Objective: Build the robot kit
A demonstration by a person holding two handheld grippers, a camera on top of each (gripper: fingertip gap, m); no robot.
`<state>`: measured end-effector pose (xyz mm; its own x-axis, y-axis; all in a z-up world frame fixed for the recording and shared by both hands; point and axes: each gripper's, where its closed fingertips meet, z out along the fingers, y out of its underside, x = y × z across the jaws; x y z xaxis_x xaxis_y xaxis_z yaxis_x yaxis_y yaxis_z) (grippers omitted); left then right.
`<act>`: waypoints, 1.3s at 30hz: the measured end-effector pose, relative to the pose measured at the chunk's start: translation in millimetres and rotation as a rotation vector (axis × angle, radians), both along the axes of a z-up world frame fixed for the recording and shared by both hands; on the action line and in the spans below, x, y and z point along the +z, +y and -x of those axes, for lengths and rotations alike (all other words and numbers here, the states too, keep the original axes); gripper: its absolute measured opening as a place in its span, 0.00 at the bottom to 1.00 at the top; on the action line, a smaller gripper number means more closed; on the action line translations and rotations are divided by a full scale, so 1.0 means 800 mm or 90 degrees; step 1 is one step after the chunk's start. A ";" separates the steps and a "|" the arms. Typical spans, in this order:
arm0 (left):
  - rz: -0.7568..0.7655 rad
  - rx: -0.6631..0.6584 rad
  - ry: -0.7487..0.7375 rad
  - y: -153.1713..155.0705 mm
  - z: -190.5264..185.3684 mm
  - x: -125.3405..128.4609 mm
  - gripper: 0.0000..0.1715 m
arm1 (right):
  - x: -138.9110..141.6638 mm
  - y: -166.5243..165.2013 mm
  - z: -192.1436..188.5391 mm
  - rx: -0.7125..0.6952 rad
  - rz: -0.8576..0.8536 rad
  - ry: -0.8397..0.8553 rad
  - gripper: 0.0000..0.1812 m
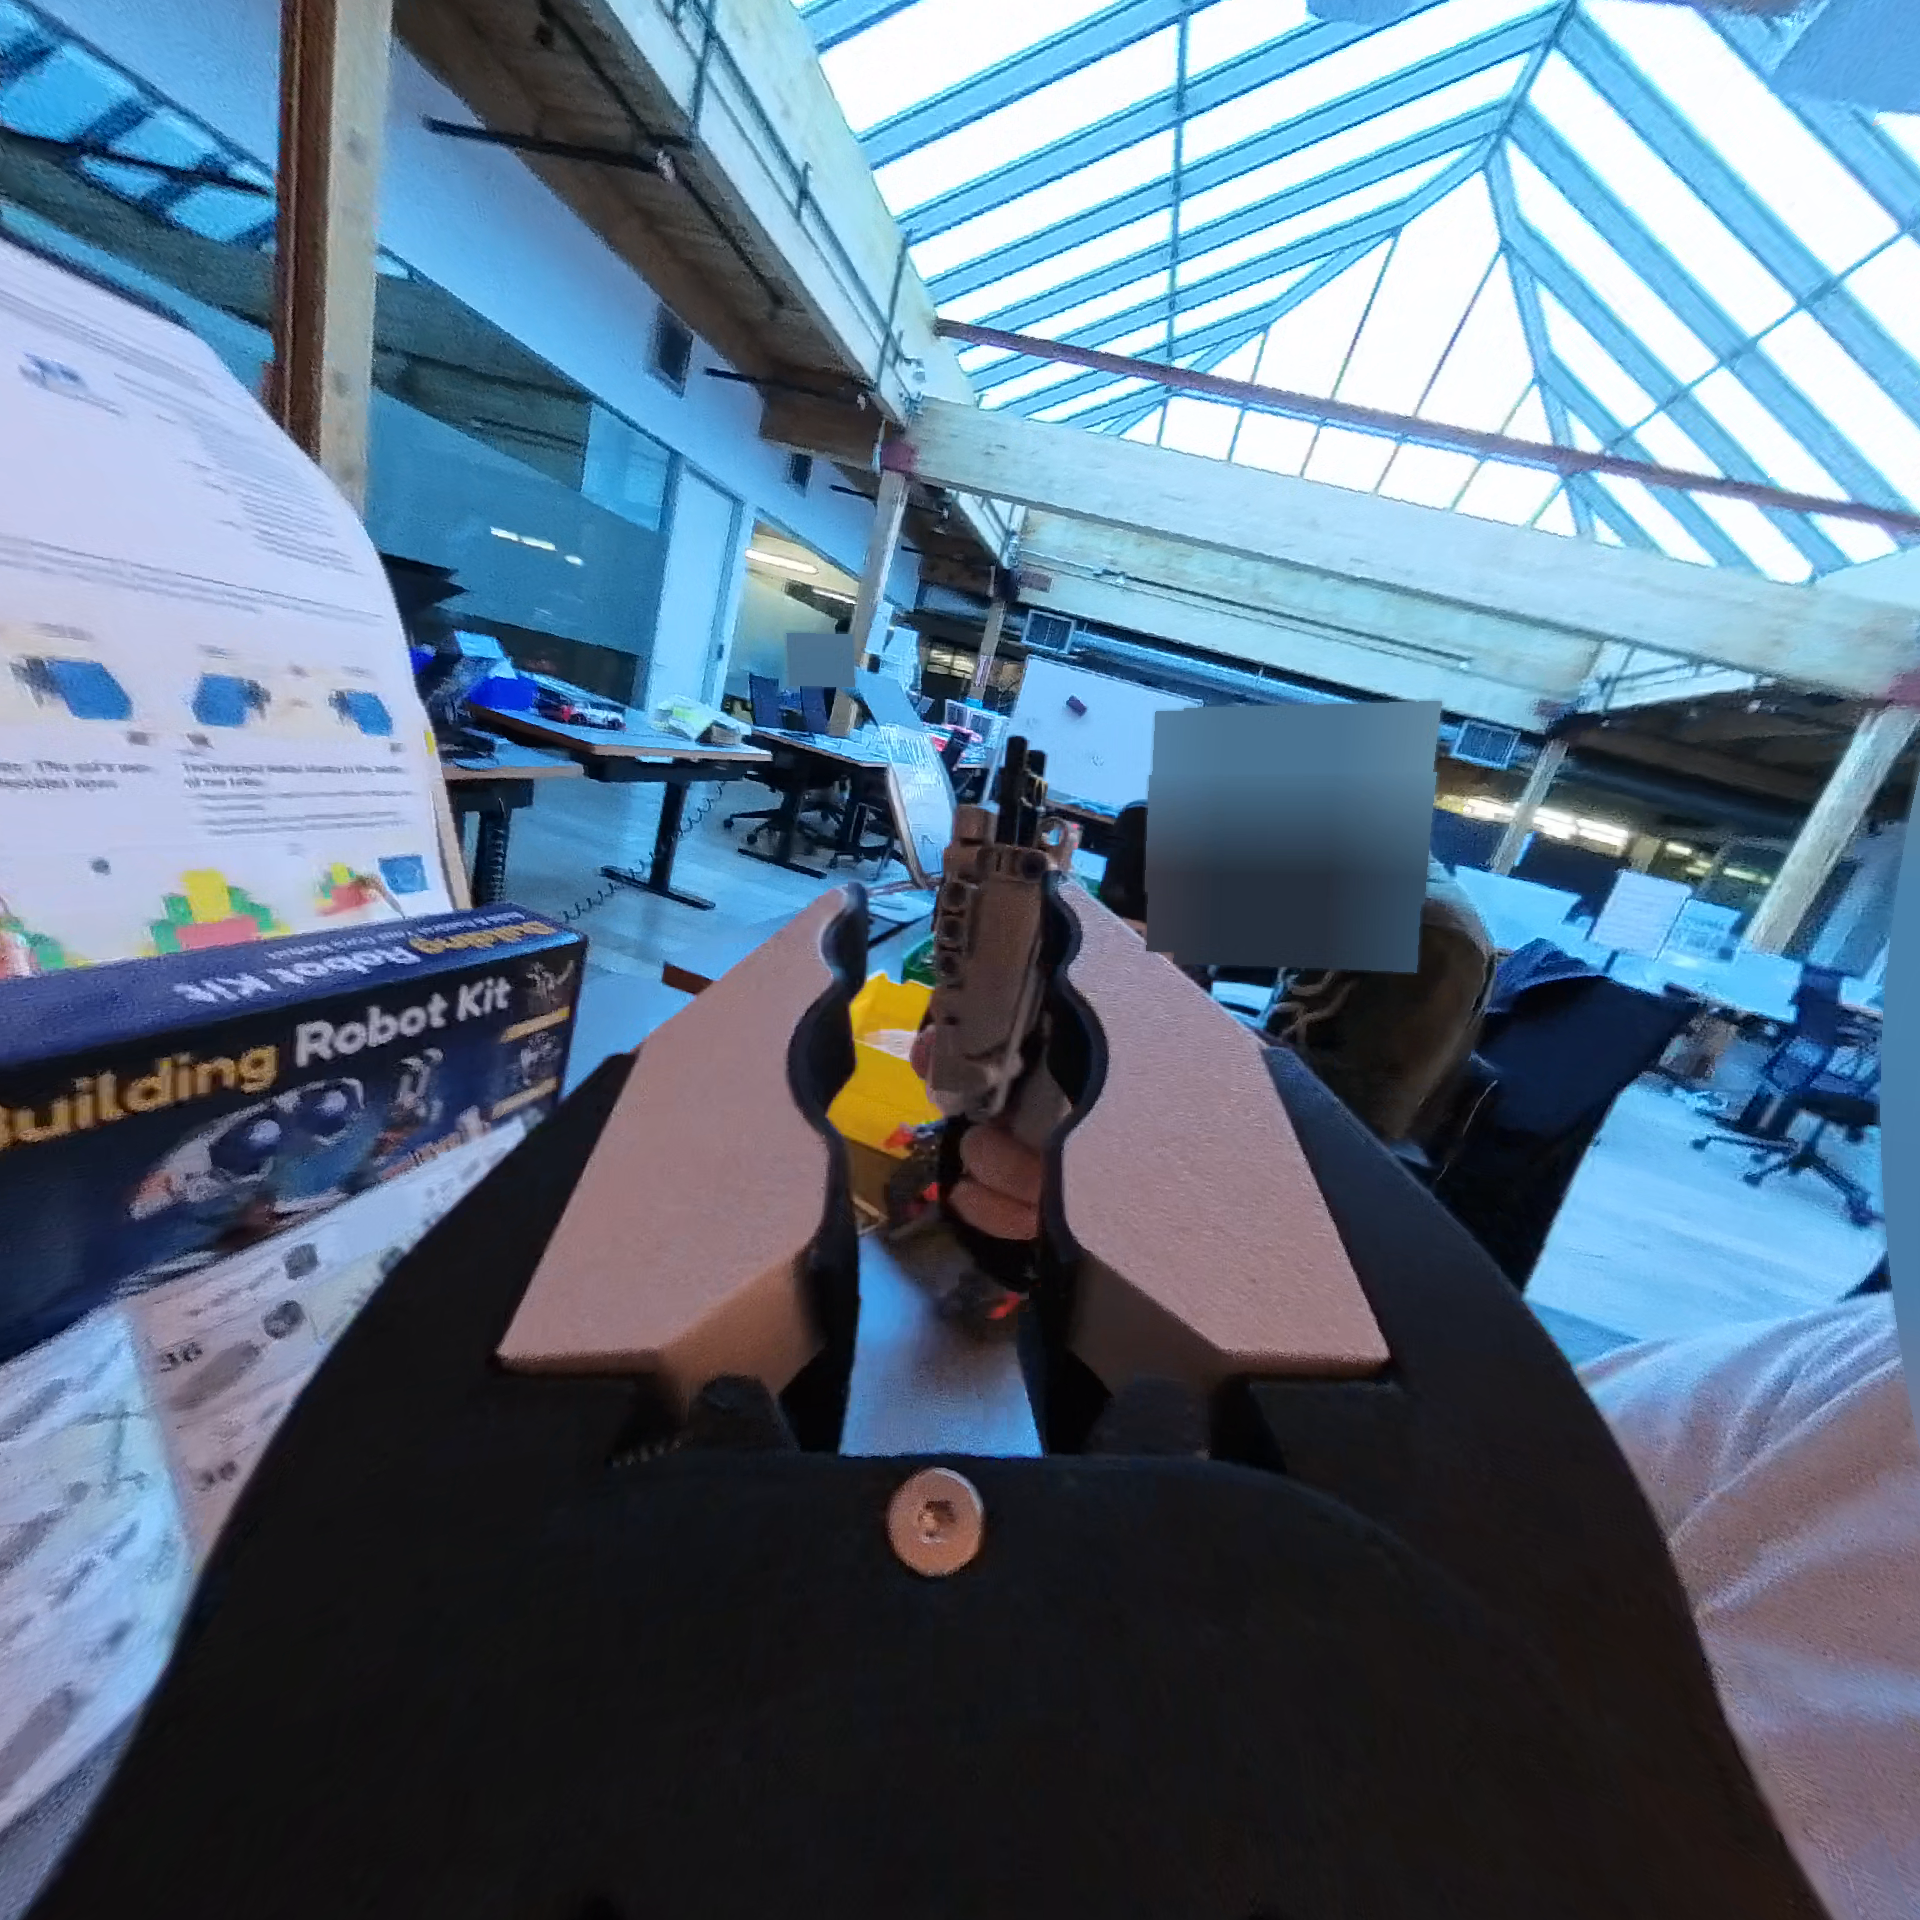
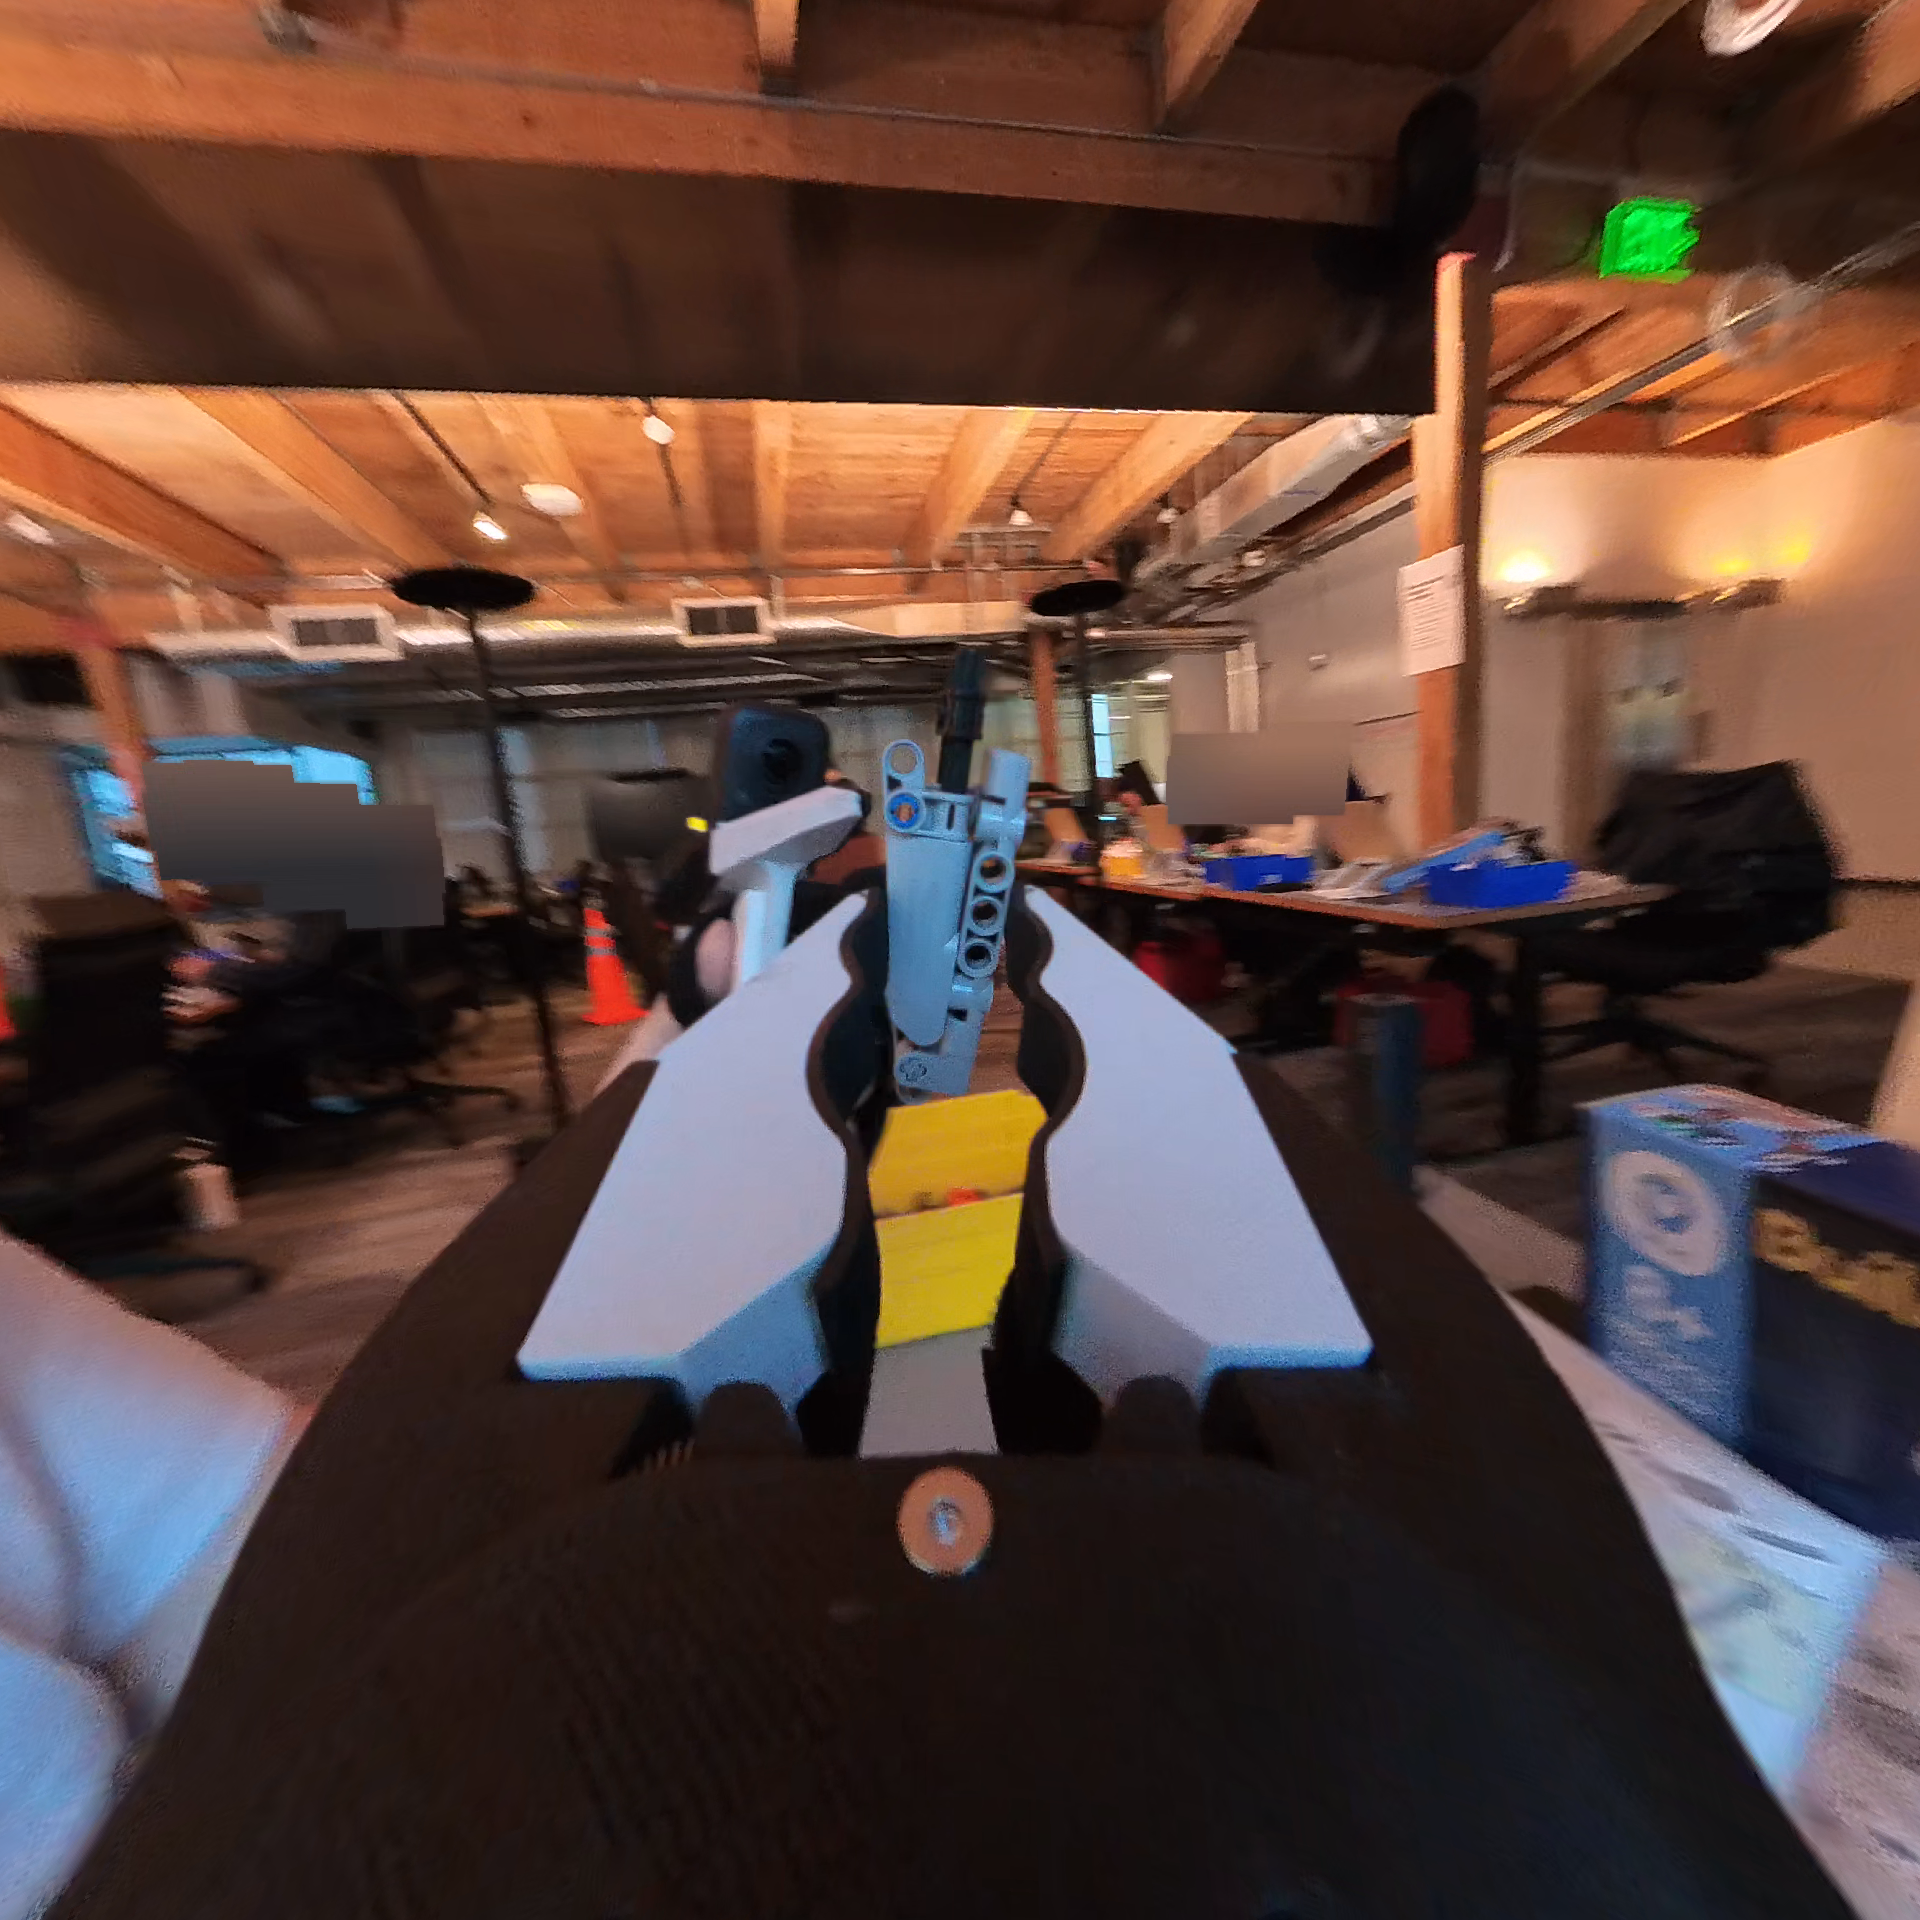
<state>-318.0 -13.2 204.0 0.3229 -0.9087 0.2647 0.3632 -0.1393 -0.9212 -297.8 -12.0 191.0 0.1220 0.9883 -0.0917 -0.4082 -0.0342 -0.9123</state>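
Observation:
A grey toy assembly of holed beams [image 1: 987, 987], with black pins on top, stands upright between the fingertips of my left gripper [image 1: 956, 914]. Its jaws are closed narrowly on it, and it presses against the right finger. The same assembly [image 2: 945, 914] sits clamped between the tips of my right gripper [image 2: 940, 914]. The two grippers face each other. The left gripper's white handle and black camera [image 2: 769, 821] show just beyond the assembly. A hand [image 1: 997, 1174] shows below the assembly in the left wrist view. A yellow bin [image 1: 883, 1060] [image 2: 956, 1216] lies under both.
A dark blue kit box [image 1: 281, 1081] [image 2: 1829, 1309] stands on the table beside printed instruction sheets [image 1: 177, 623] [image 2: 1766, 1621]. My white sleeve [image 1: 1787, 1558] [image 2: 94, 1507] is close by. Desks, office chairs, an orange cone [image 2: 608, 966] and seated people fill the room behind. The tips of both grippers are at nearly the same place.

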 end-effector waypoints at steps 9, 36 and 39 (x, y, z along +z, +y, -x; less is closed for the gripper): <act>0.044 -0.083 0.024 -0.003 -0.019 -0.018 0.25 | -0.016 -0.011 0.017 0.134 0.073 -0.026 0.12; 0.181 -0.099 0.065 0.026 -0.025 -0.061 0.12 | -0.045 0.033 0.012 0.165 0.277 -0.036 0.13; 0.192 -0.105 0.070 0.026 -0.028 -0.065 0.12 | -0.049 0.032 0.010 0.168 0.270 -0.062 0.12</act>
